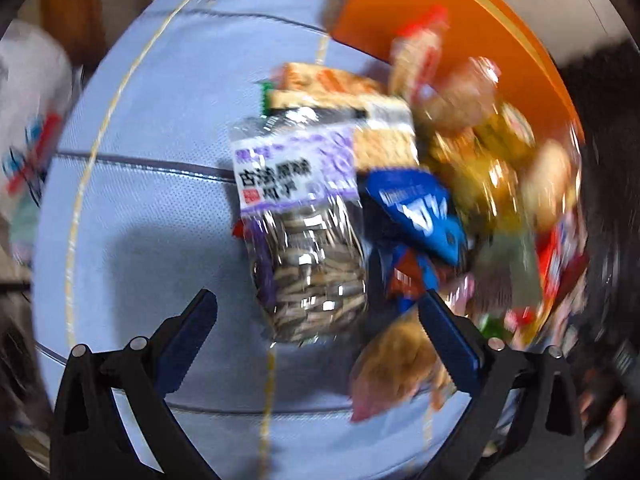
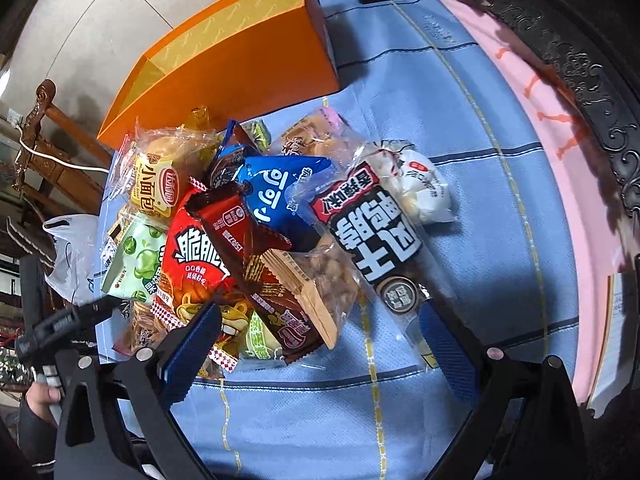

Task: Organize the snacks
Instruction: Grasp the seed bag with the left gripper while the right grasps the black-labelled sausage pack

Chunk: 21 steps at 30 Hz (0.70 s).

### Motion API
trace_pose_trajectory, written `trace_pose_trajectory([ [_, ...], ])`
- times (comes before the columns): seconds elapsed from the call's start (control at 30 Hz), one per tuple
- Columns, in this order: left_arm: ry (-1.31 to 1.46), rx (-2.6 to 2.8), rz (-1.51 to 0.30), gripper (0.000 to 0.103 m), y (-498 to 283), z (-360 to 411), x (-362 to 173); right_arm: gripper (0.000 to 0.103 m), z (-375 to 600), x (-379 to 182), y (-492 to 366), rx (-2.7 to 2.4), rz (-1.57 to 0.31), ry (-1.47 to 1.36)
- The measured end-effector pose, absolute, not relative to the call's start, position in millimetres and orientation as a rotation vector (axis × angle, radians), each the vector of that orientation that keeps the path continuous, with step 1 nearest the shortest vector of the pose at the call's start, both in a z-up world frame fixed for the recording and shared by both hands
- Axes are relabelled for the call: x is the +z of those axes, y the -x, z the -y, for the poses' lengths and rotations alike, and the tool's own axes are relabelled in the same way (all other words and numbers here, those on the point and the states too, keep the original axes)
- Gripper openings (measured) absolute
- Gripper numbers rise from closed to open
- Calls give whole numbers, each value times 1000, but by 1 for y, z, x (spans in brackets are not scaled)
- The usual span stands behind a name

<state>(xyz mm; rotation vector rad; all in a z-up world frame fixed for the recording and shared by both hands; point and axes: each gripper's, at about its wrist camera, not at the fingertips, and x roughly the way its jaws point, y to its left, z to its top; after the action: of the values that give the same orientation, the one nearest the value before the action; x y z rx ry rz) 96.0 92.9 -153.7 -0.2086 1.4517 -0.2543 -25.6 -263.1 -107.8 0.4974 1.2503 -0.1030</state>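
Observation:
A heap of snack packets lies on a blue cloth. In the blurred left wrist view, a clear bag of sunflower seeds (image 1: pixel 304 240) with a purple label lies just ahead of my open, empty left gripper (image 1: pixel 316 320); a blue packet (image 1: pixel 416 208) lies to its right. In the right wrist view, my right gripper (image 2: pixel 320 332) is open and empty over the near edge of the heap, above a dark red wafer packet (image 2: pixel 260 264). A long black-labelled bag (image 2: pixel 380 240), a blue packet (image 2: pixel 272 196) and a red packet (image 2: pixel 192 256) lie around it.
An orange box (image 2: pixel 240 52) stands open behind the heap and also shows in the left wrist view (image 1: pixel 460 36). A white plastic bag (image 2: pixel 72 248) sits at the left edge. A pink strip (image 2: pixel 560 184) and a dark carved edge (image 2: pixel 580 52) border the cloth (image 2: pixel 480 200) on the right.

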Motion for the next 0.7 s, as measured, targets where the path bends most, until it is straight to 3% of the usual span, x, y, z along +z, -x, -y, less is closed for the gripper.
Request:
trace_pose_trajectory([
  [0.27,258,-167,-1546,98,-119,-88,-188,99,283,-110,27,-188,-1242,-482],
  [0.33,214,-137,-1541,88,-116,-82,-187,99,287,-112,29,-196,-1260,-452],
  [0.37,162,-101,-1538,71,-114,-78,-184,99,288,-112,31,-199,-1263,-440],
  [0.4,122,-86,-1536,63,-111,-75,-182,99,289,-113,33,-201,-1267,-421],
  [0.43,106,-89,-1541,63,-108,-73,-183,98,289,-115,33,-200,-1271,-406],
  [0.5,147,-102,-1528,63,-104,-75,-182,84,286,-119,32,-188,-1276,-362],
  [0.7,148,-126,-1503,63,-100,-73,-182,82,291,-133,6,-147,-1249,-329],
])
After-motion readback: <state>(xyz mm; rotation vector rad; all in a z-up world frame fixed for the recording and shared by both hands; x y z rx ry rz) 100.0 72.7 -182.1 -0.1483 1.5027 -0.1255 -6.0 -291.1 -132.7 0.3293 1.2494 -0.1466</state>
